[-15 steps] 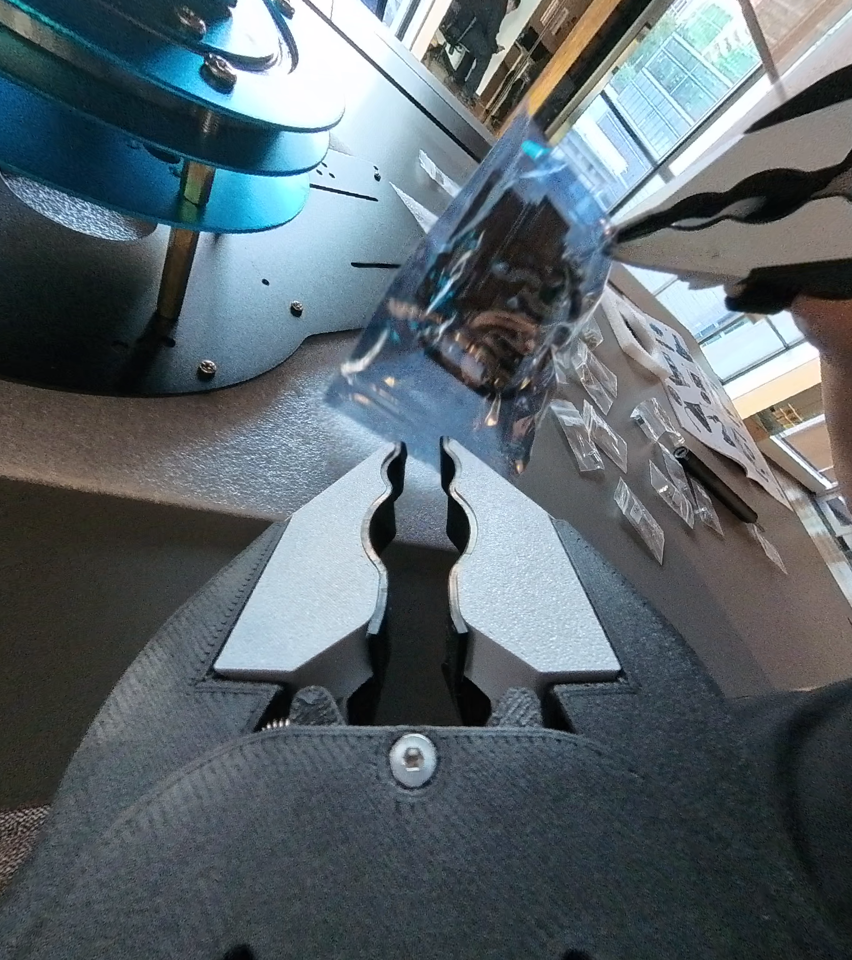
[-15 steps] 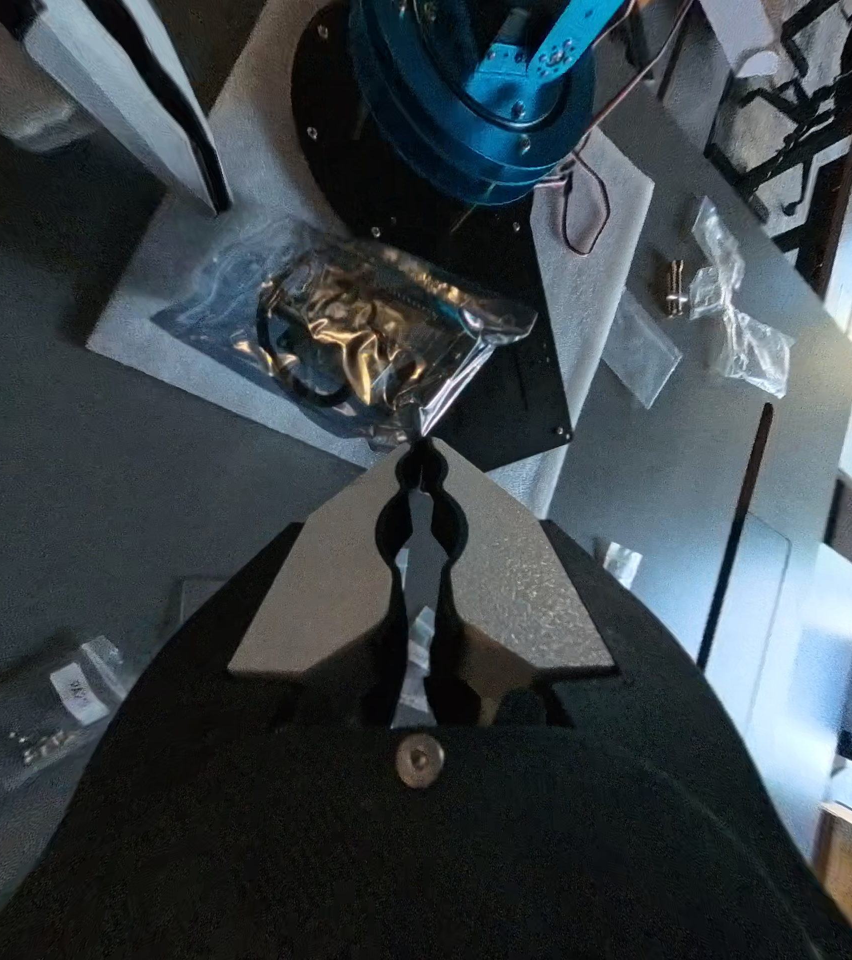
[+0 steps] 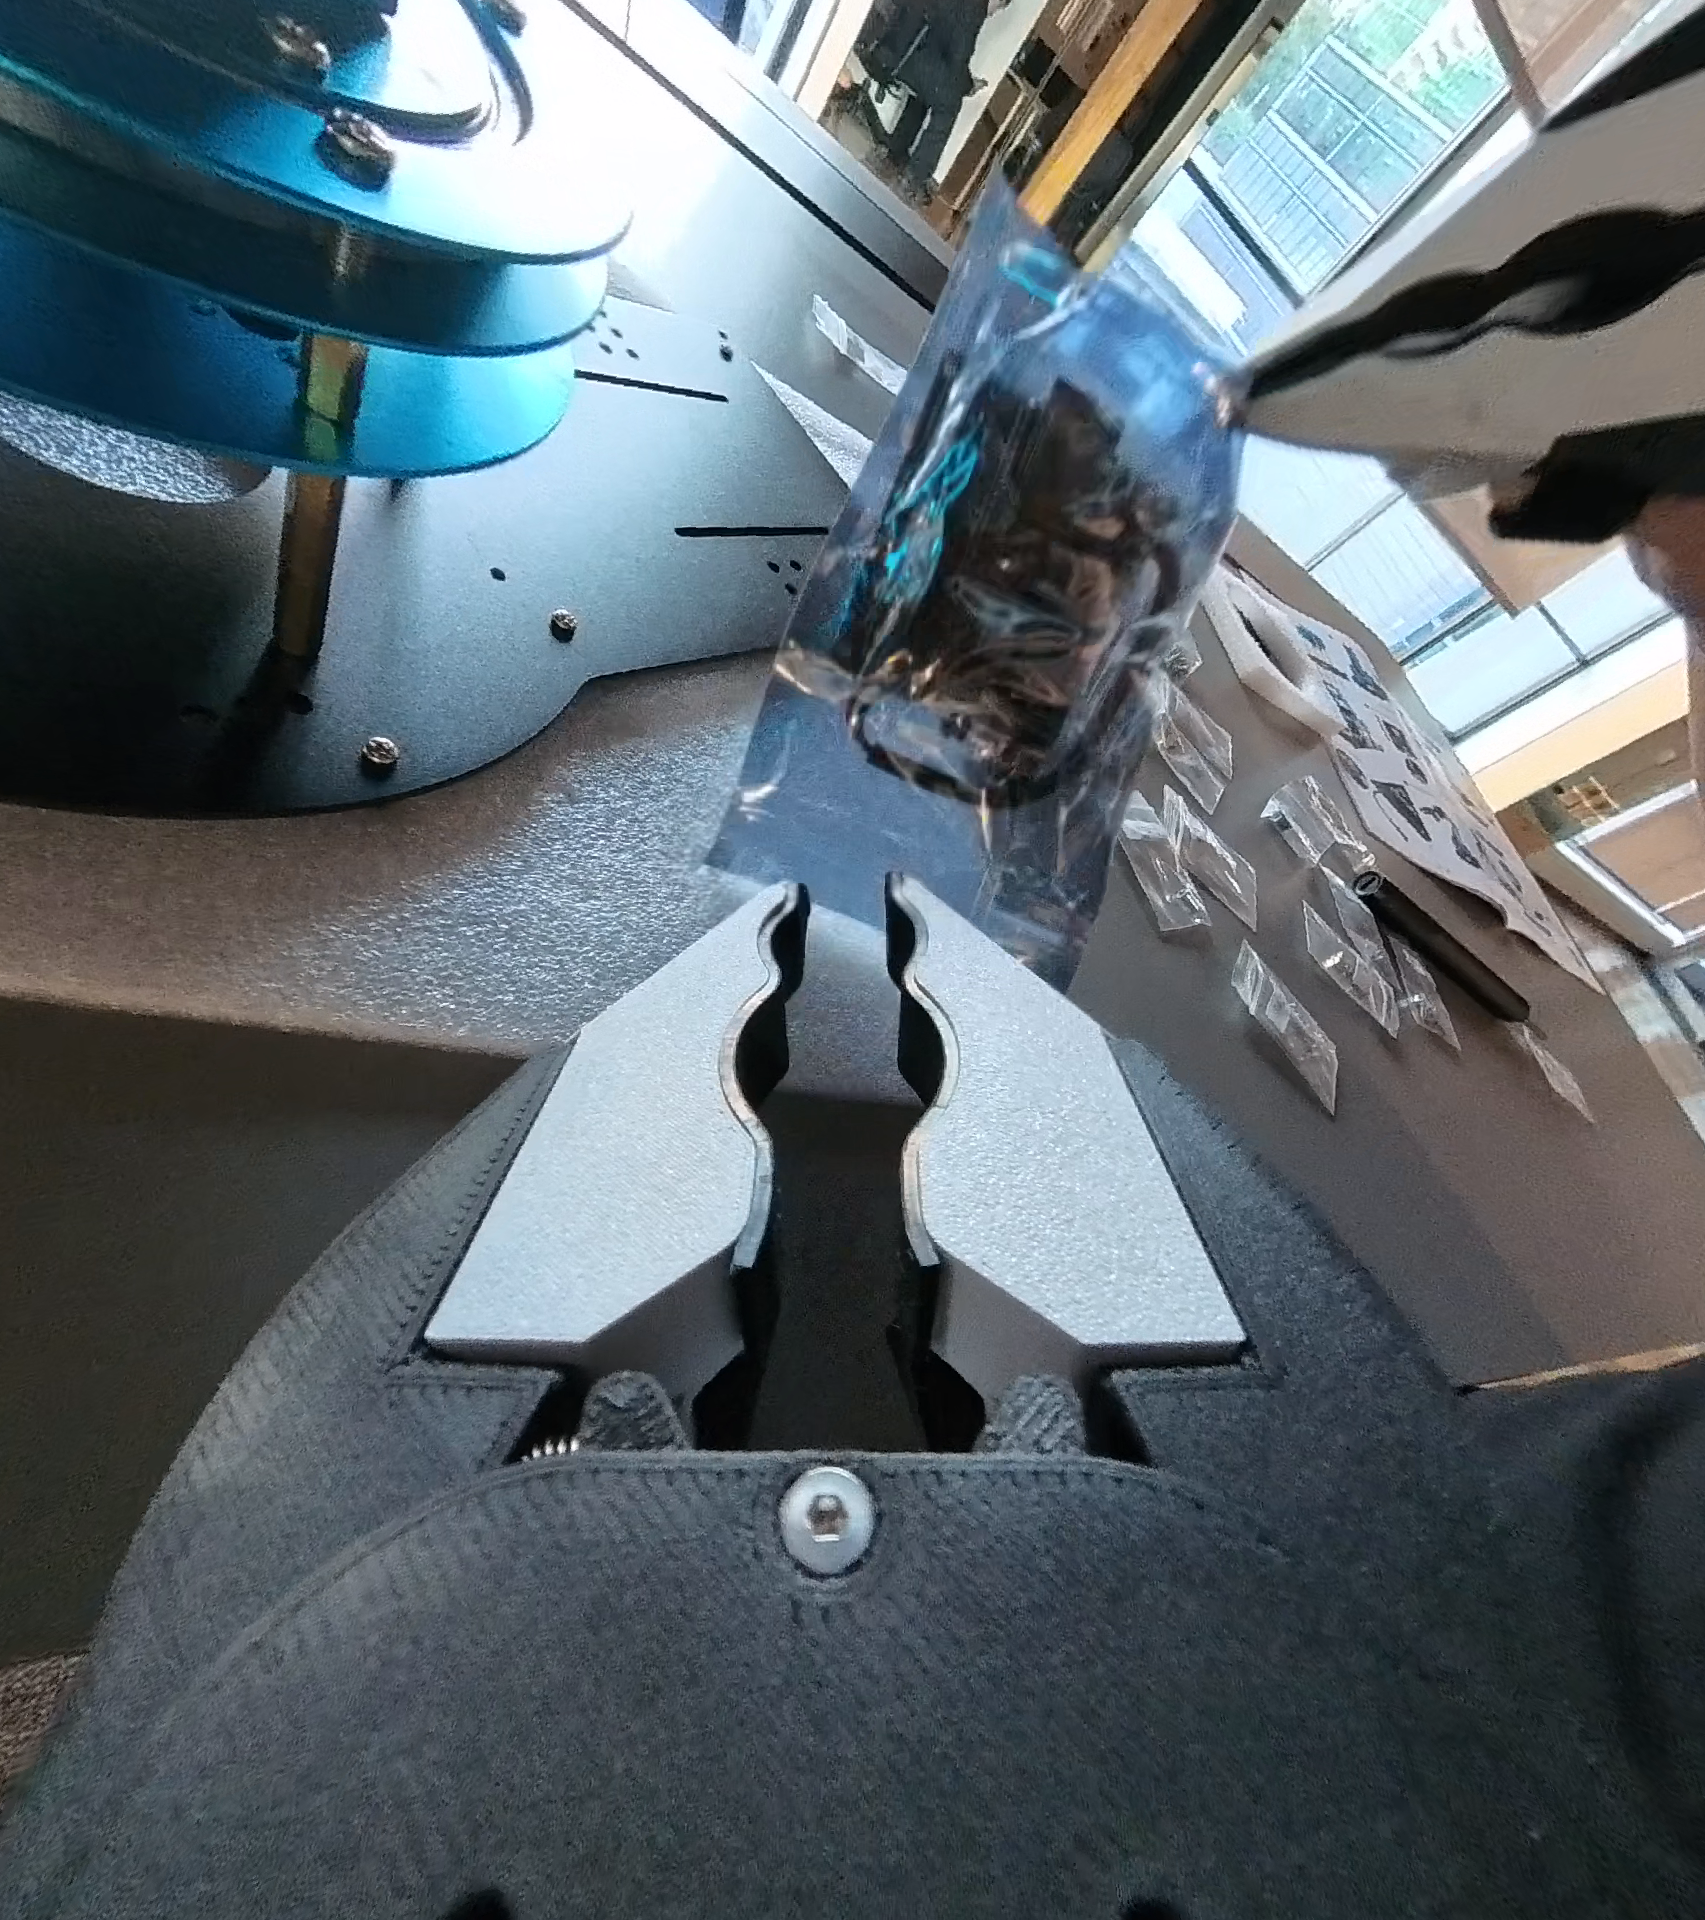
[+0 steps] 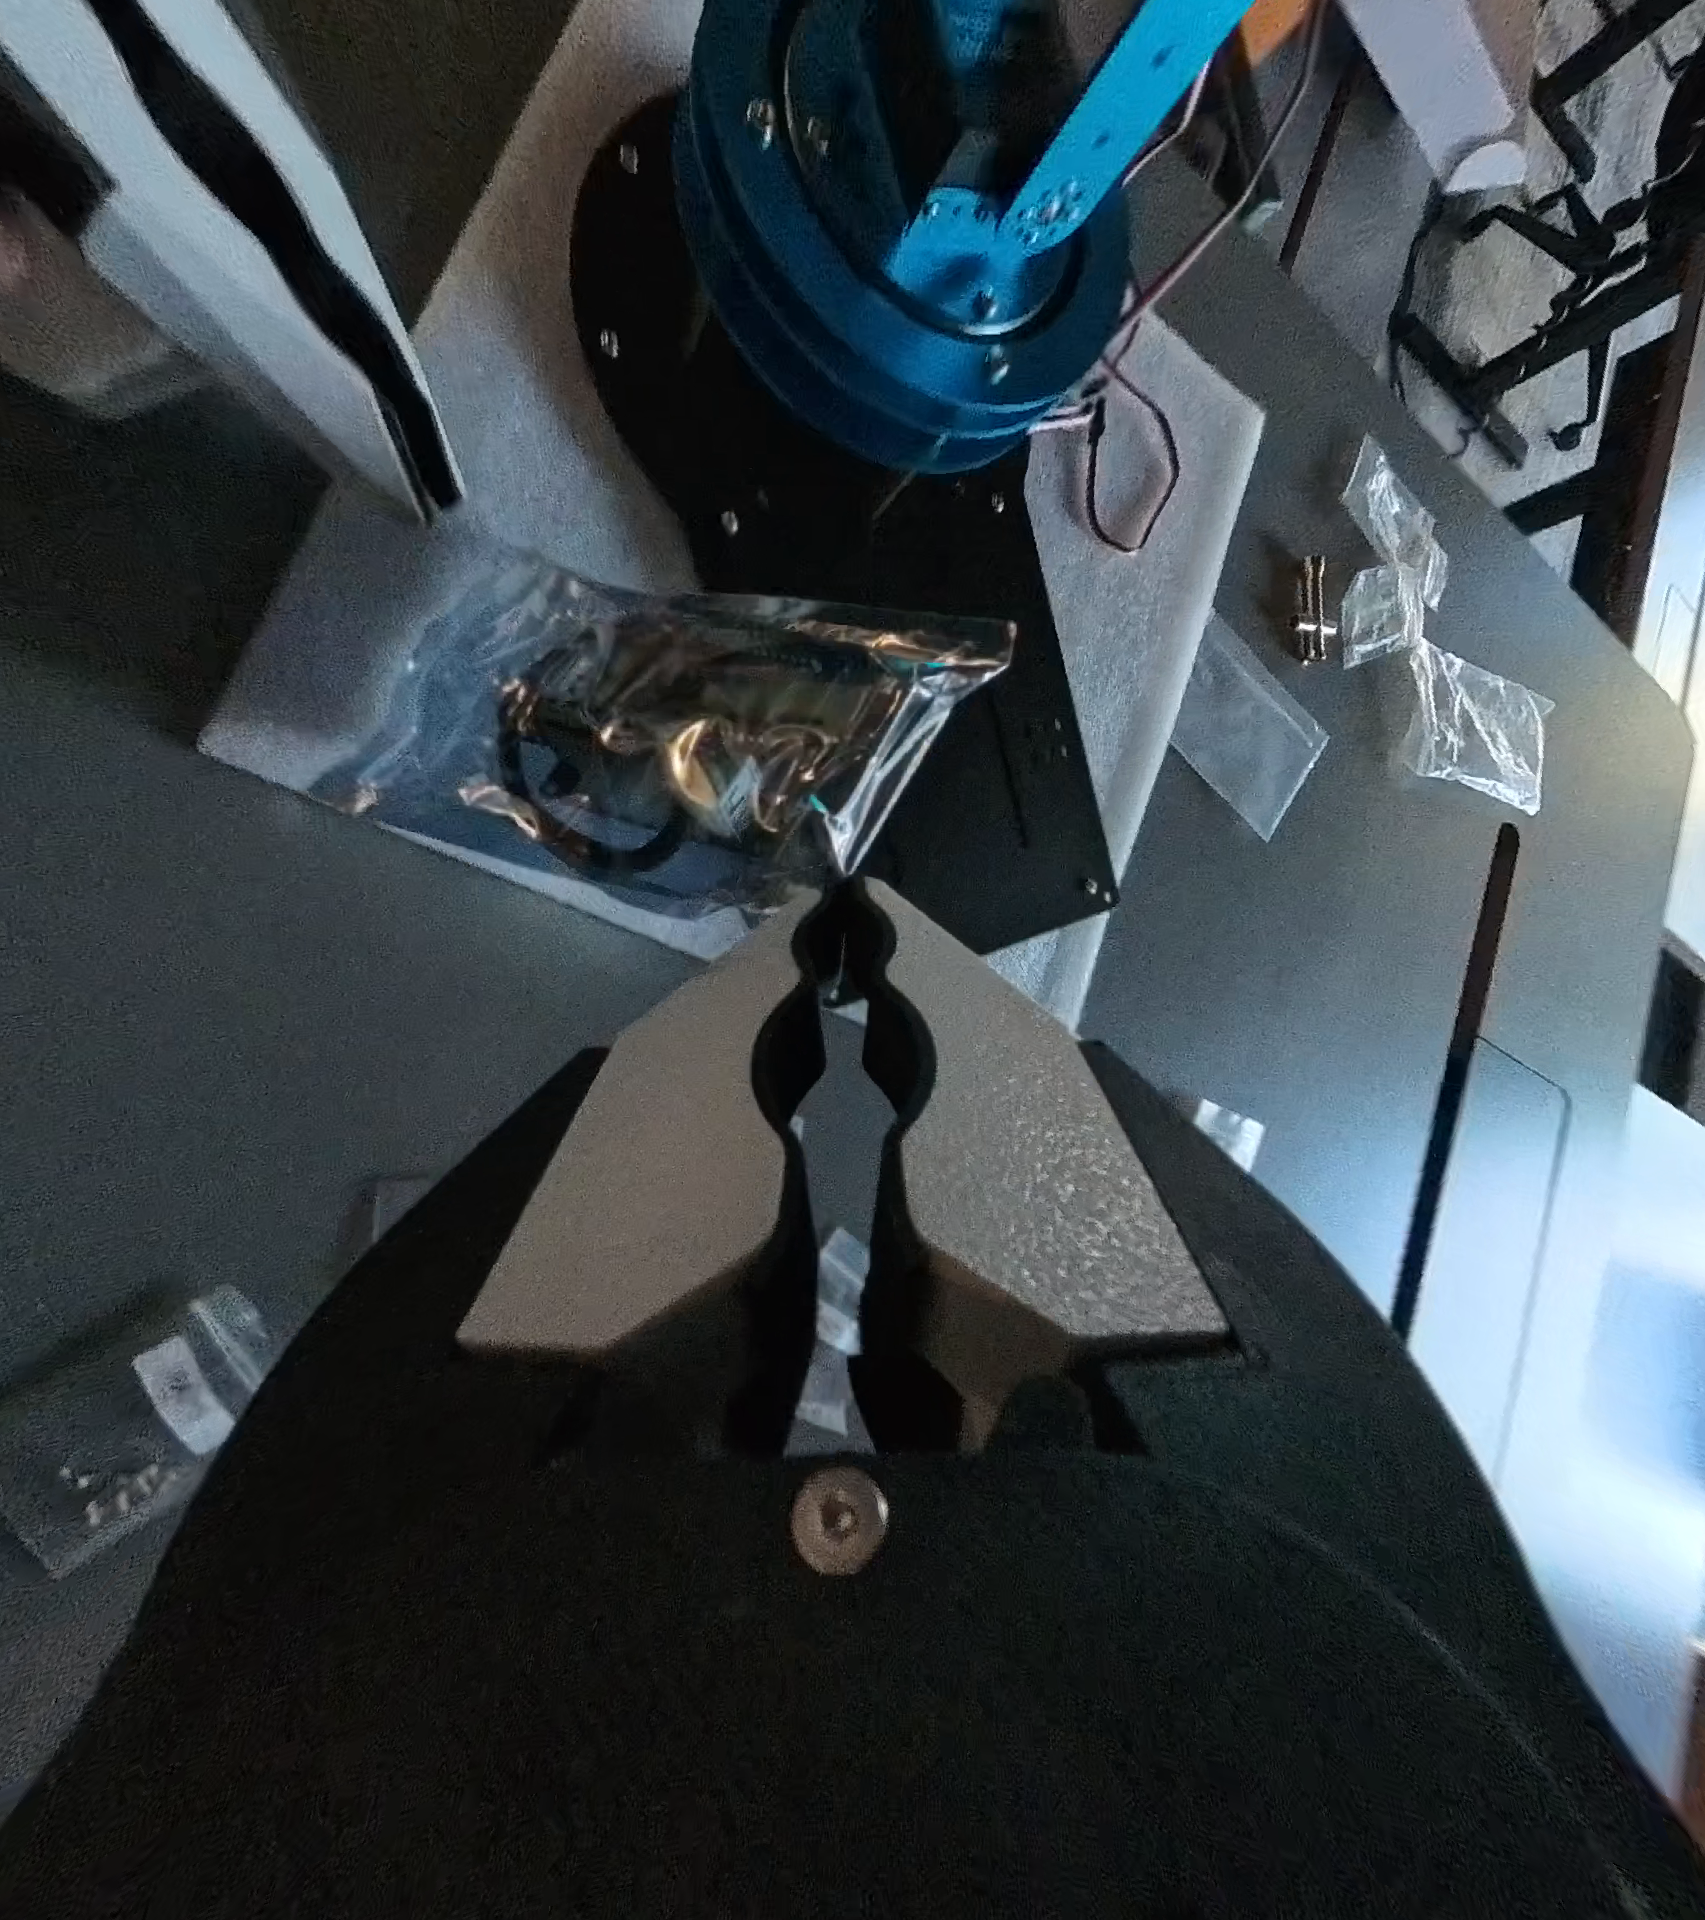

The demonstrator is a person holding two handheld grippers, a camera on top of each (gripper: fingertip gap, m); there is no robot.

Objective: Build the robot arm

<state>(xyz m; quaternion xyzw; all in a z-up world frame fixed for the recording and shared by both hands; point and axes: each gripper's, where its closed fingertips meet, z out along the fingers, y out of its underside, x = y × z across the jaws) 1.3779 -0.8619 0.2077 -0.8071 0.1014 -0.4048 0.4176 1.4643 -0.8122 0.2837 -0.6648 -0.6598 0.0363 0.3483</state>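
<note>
The right gripper (image 4: 843, 902) is pinched on one corner of a clear plastic bag (image 4: 682, 717), which hangs in the air with dark coiled cable or rings inside (the contents are too crumpled to name). The left gripper (image 3: 843, 904) stands with its jaws parted and nothing between them, its tips just below the bag's lower edge (image 3: 993, 623); I cannot tell whether they touch the film.

Beneath the bag lies a grey foam sheet carrying a black base plate (image 4: 983, 831), and on that a blue stacked-disc turntable (image 3: 235, 343) on brass standoffs. Beyond, on the grey table (image 3: 1347, 1226), sit rows of small clear parts bags (image 3: 1191, 862), a black pen-like tool (image 3: 1440, 956) and a printed sheet (image 3: 1409, 790).

The bag is lifted but appears unopened.
</note>
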